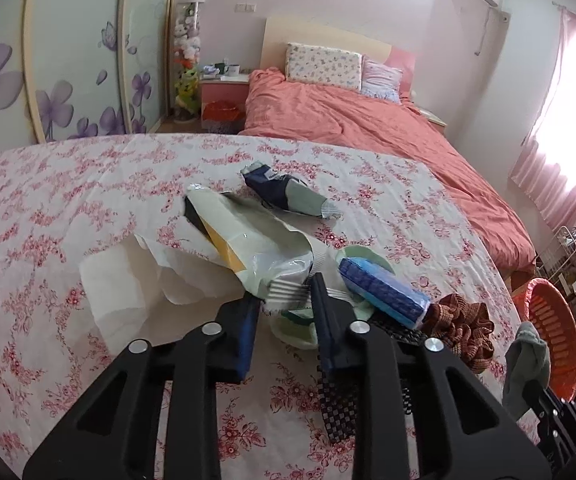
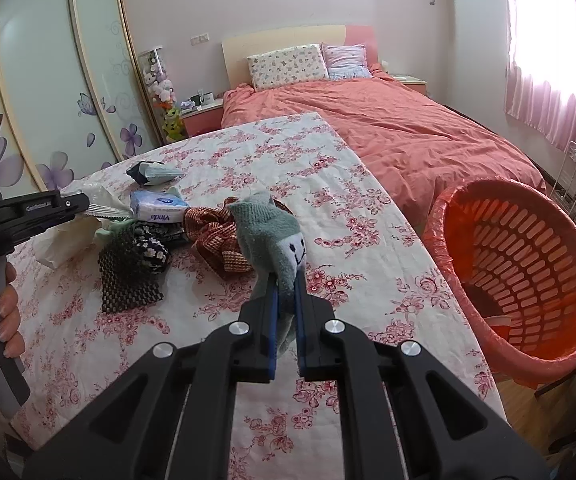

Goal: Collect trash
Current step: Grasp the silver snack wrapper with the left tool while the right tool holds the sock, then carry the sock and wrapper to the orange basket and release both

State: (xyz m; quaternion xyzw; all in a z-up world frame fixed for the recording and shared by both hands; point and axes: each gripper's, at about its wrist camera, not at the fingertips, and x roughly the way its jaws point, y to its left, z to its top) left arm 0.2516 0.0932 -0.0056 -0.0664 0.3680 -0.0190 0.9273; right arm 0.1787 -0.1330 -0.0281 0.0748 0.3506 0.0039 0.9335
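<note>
1. Left wrist view: the left gripper has its jaws drawn in close on the serrated end of a pale snack wrapper, and the crimped edge sits right between the pads. The wrapper lies on the floral tablecloth, overlapping a white tissue and touching a green dish. A blue tissue pack lies on the dish.
2. Risk here: only the thin edge is pinched, so a lift could tear it or let it slip out. The dish could be dragged along too.
3. Right wrist view: the right gripper is clamped tight on a grey-green sock, held above the table. The orange basket stands just off the table's right edge.
4. Risk: the sock is hardly trash, and dropping it in the basket would be a mis-sort.
</note>
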